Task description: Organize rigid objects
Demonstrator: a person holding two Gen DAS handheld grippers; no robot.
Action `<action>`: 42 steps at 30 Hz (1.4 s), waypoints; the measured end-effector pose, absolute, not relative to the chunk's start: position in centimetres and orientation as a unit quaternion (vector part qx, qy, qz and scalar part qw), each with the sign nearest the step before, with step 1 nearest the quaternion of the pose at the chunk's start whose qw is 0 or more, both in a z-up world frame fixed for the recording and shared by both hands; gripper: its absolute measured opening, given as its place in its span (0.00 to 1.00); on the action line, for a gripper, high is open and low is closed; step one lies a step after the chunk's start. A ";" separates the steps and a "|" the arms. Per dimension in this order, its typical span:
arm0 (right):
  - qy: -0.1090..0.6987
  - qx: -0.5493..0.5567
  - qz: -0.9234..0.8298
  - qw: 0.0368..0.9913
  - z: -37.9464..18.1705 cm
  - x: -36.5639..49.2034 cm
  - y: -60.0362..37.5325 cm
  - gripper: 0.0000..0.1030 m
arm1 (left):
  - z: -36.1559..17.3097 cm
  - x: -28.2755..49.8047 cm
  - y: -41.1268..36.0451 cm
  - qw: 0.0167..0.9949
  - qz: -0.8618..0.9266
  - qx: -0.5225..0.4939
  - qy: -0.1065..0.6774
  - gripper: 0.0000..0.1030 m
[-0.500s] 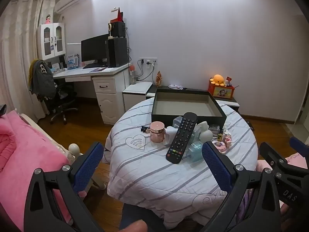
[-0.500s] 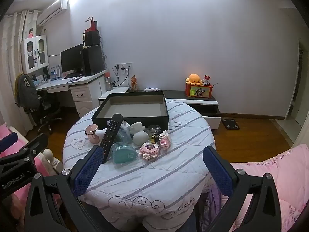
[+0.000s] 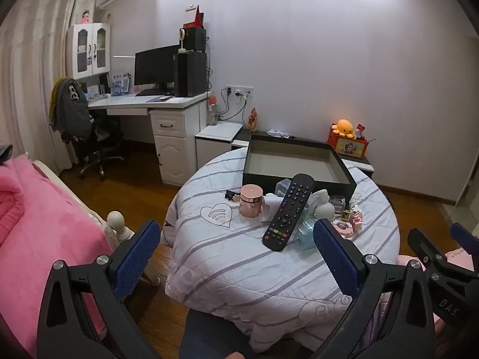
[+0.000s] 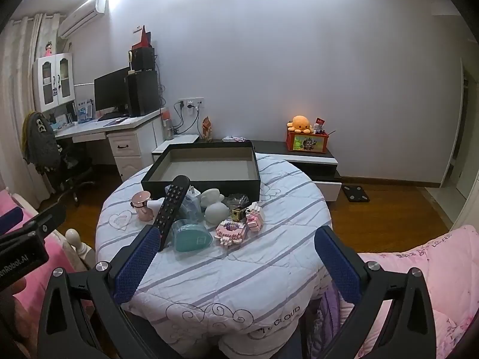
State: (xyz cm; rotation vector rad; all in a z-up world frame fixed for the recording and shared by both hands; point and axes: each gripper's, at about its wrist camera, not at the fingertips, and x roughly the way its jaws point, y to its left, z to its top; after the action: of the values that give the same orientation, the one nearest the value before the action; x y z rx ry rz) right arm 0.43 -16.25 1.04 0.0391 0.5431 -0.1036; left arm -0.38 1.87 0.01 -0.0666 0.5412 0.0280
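Note:
A round table with a striped cloth (image 3: 233,257) (image 4: 254,269) carries an empty black box (image 3: 295,163) (image 4: 209,166) at its far side. In front of the box lies a pile: a black remote (image 3: 289,211) (image 4: 170,209) propped on the heap, a pink jar (image 3: 251,200) (image 4: 142,206), a teal heart-shaped case (image 4: 193,239), a white figure (image 3: 324,205) (image 4: 215,205), pink brick models (image 4: 239,226) and a small gold bottle (image 3: 345,214). My left gripper (image 3: 236,254) and right gripper (image 4: 236,263) are both open and empty, held back from the table's near edge.
A pink bed (image 3: 36,224) lies at the left, pink bedding (image 4: 419,269) at the right. A white desk with monitor (image 3: 155,68), an office chair (image 3: 89,137) and a low cabinet with an orange plush (image 4: 301,124) line the far wall. Wooden floor surrounds the table.
Both views have shifted only slightly. The objects on the table have not moved and both grippers remain open.

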 end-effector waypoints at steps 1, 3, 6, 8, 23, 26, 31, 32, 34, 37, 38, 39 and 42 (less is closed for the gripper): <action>0.270 0.019 -0.049 0.961 1.0 0.5 -16.2 1.00 | -0.1 -0.3 1.8 0.963 0.013 -0.032 0.267 1.00; 0.272 0.019 -0.047 0.961 0.8 0.3 -16.4 1.00 | -0.2 -0.2 1.7 0.963 0.011 -0.032 0.269 1.00; 0.274 0.017 -0.045 0.961 0.3 0.7 -16.1 1.00 | -0.2 -0.2 1.6 0.963 0.007 -0.031 0.268 1.00; 0.274 0.017 -0.045 0.960 0.2 0.8 -16.4 1.00 | -0.2 -0.1 1.7 0.963 0.004 -0.031 0.269 1.00; 0.279 0.014 -0.040 0.959 0.0 0.8 -16.0 1.00 | -0.8 -0.2 1.6 0.965 -0.003 -0.026 0.263 1.00; 0.280 0.014 -0.039 0.959 -0.1 0.9 -16.0 1.00 | -1.1 -0.1 1.5 0.966 -0.003 -0.020 0.258 1.00; 0.285 0.014 -0.037 0.958 -0.5 1.5 -16.6 1.00 | -2.1 0.3 1.2 0.967 -0.010 -0.006 0.256 1.00; 0.287 0.013 -0.036 0.957 -0.7 1.8 -16.6 1.00 | -2.4 0.4 1.0 0.967 -0.011 -0.002 0.256 1.00; 0.294 0.013 -0.036 0.955 -1.2 2.4 -16.9 1.00 | -3.1 0.9 0.8 0.966 -0.014 0.008 0.260 1.00; 0.307 0.017 -0.037 0.951 -2.0 3.6 -17.5 1.00 | -4.0 1.9 0.7 0.963 -0.021 0.011 0.267 1.00; 0.311 0.017 -0.037 0.949 -2.3 4.0 -17.7 1.00 | -4.2 2.2 0.6 0.963 -0.024 0.010 0.268 1.00; 0.314 0.017 -0.037 0.949 -2.5 4.3 -17.8 1.00 | -4.5 2.5 0.6 0.963 -0.026 0.009 0.268 1.00; 0.323 0.013 -0.035 0.946 -3.3 5.5 -17.9 1.00 | -5.3 3.7 0.4 0.962 -0.027 0.015 0.271 1.00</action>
State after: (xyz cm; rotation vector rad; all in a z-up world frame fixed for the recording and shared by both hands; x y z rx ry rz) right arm 5.53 -17.92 -3.25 0.0268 0.6571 -0.0717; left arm 3.66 0.35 -5.26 0.0297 0.5490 -0.0551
